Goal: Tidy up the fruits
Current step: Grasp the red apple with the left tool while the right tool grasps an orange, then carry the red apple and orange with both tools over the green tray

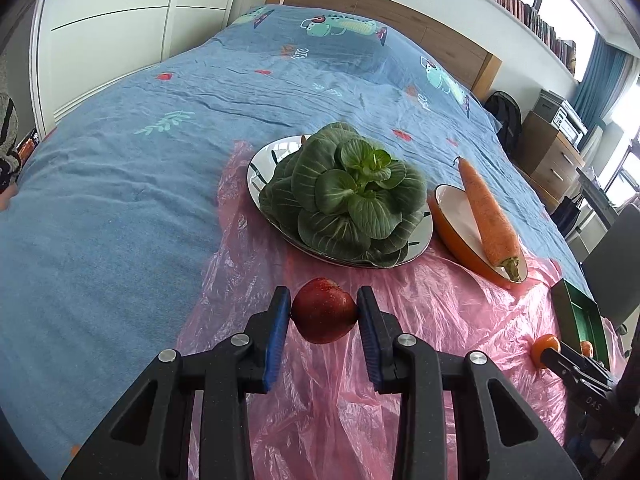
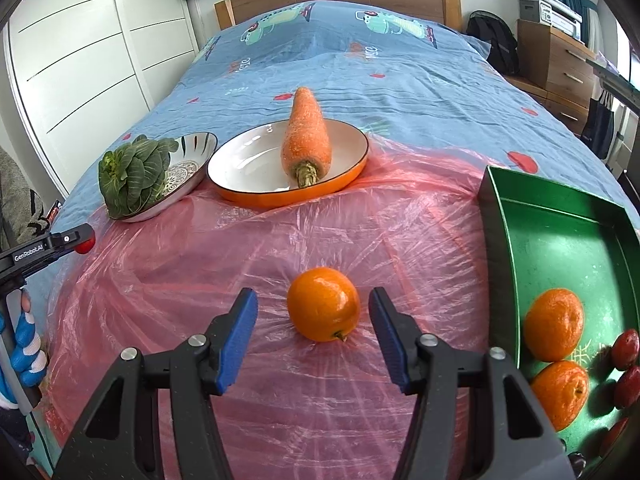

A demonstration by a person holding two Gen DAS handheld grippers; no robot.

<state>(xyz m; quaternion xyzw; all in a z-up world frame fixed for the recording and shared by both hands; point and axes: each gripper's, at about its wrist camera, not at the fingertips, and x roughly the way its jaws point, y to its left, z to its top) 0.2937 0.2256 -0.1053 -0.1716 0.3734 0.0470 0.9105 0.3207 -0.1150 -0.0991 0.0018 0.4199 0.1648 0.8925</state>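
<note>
Fruits: my left gripper [image 1: 324,312] clamps the firm, glossy red apple [image 1: 324,310] across its widest part, while my right gripper [image 2: 314,334] stands wide around the smooth, slippery round orange [image 2: 323,309] on pink plastic sheeting [image 2: 240,248].

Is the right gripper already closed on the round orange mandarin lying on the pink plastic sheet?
No, the right gripper is open, its blue pads apart from the round orange mandarin.

The left claw [image 2: 82,240], seen at the edge of the right wrist view, carries "GenRobot.AI" in white along its black arm. In the left wrist view the right claw [image 1: 550,354] bears pale letters that look like "DAS", though they are small and hard to make out. The blue bedspread [image 2: 400,72] shows printed lettering too warped to read.
</note>
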